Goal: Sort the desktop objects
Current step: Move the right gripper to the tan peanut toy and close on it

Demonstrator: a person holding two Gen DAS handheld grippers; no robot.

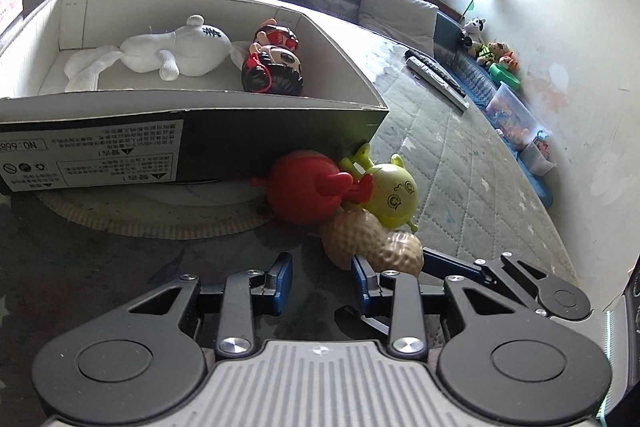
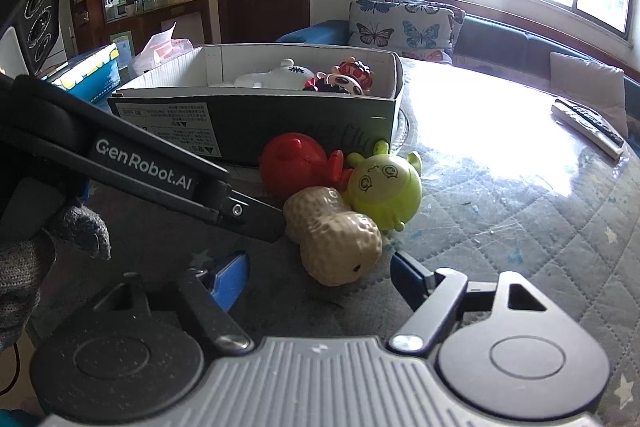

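The left gripper (image 1: pixel 322 281) is hovering low over the table (image 1: pixel 460 163) with its blue-padded jaws standing partly apart and gripping nothing; its right pad is sitting just beside the near end of the peanut toy (image 1: pixel 372 243), and whether they are touching cannot be told. The right gripper (image 2: pixel 320 277) is standing wide open, with the peanut toy (image 2: pixel 334 235) lying between and just ahead of its blue pads, not clamped. The left tool's black finger is crossing the right wrist view from the left, its tip reaching the peanut's left side.

The peanut is tan, dimpled and two-lobed, with a small dark hole at its near end. It is lying on its side, leaning against a yellow-green round figure toy (image 2: pixel 384 187) with a drawn face and small horns. A red round toy (image 1: pixel 304 187) is pressing against that figure and against the near wall of the open cardboard box (image 1: pixel 192 147).

Inside the box a white plush toy (image 1: pixel 160 55) is lying toward the left, and two red-and-black figurines (image 1: pixel 276 63) are sitting at the right end.

To the right of the toy cluster the quilted table cover is running open toward the far right edge, where remote controls (image 1: pixel 436 77) are lying.
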